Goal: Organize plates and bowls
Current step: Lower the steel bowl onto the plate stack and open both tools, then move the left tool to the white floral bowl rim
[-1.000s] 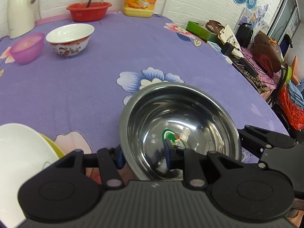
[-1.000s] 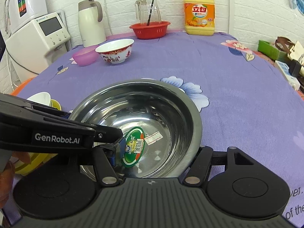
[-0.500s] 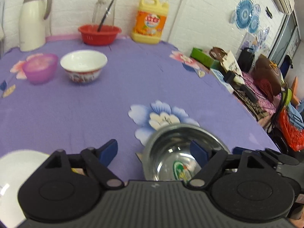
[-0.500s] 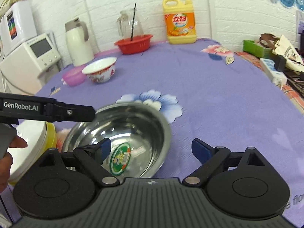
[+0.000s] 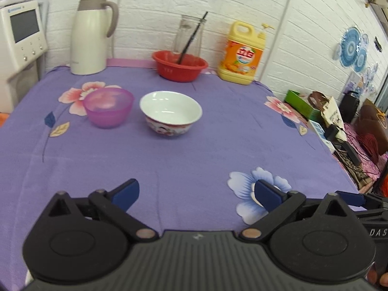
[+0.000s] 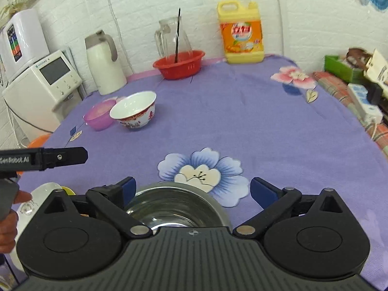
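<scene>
A steel bowl (image 6: 177, 205) sits on the purple tablecloth just below my right gripper (image 6: 192, 191), which is open and empty above it. My left gripper (image 5: 196, 192) is open and empty, raised over bare cloth. It also shows at the left of the right wrist view (image 6: 48, 158). A white bowl with a red pattern (image 5: 171, 114) (image 6: 134, 111) and a purple plastic bowl (image 5: 108, 106) (image 6: 98, 116) stand side by side at the far left. A white plate (image 6: 31, 203) on a yellow dish (image 6: 66, 190) lies at the near left edge.
At the back stand a white thermos (image 5: 91, 34), a red basket (image 5: 180, 65) holding a glass jug, and a yellow detergent bottle (image 5: 242, 53). A white appliance (image 6: 41, 84) stands left of the table. Boxes and clutter (image 5: 339, 123) line the right edge.
Both grippers let go of the steel bowl's rim, opened wide and pulled up and back. The bowl stays on the cloth and has dropped out of the left wrist view.
</scene>
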`<state>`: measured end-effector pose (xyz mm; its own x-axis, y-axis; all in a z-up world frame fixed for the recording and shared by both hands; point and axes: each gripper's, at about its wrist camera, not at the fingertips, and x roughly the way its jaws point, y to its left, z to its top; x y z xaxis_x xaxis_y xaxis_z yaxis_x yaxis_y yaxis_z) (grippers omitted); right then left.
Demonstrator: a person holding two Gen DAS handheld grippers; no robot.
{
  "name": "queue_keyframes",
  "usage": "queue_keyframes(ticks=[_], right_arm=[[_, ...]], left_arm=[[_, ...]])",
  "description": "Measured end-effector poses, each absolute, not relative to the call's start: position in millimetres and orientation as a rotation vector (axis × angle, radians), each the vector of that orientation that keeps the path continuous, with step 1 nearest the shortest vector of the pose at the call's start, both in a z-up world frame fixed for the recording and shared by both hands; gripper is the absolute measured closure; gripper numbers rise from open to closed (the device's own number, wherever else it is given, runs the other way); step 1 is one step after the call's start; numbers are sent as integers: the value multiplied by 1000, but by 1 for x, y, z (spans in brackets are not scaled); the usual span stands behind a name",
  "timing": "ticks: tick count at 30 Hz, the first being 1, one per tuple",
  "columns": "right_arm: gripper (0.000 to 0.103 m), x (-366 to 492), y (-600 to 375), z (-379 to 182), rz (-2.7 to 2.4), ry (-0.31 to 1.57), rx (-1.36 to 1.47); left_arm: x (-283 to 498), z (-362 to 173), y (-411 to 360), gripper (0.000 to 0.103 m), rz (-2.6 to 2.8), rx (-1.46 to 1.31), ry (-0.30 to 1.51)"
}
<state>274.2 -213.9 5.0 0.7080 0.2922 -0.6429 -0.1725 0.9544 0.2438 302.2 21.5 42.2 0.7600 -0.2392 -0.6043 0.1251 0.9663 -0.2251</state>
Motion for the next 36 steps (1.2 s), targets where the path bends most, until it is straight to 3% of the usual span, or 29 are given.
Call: queue_keyframes(ticks=[3, 18, 27, 36], right_arm=[[0, 292, -203, 4, 316, 799, 175], [0, 388, -154, 19, 371, 737, -148], [0, 464, -123, 3, 435, 752, -160], [0, 512, -101, -21, 512, 768, -217]], left_arm=[[309, 42, 31, 3, -177, -183, 676], [381, 26, 63, 3, -130, -256, 744], [448, 3, 86, 3, -112, -581, 839], [485, -11, 89, 3, -23, -684, 865]])
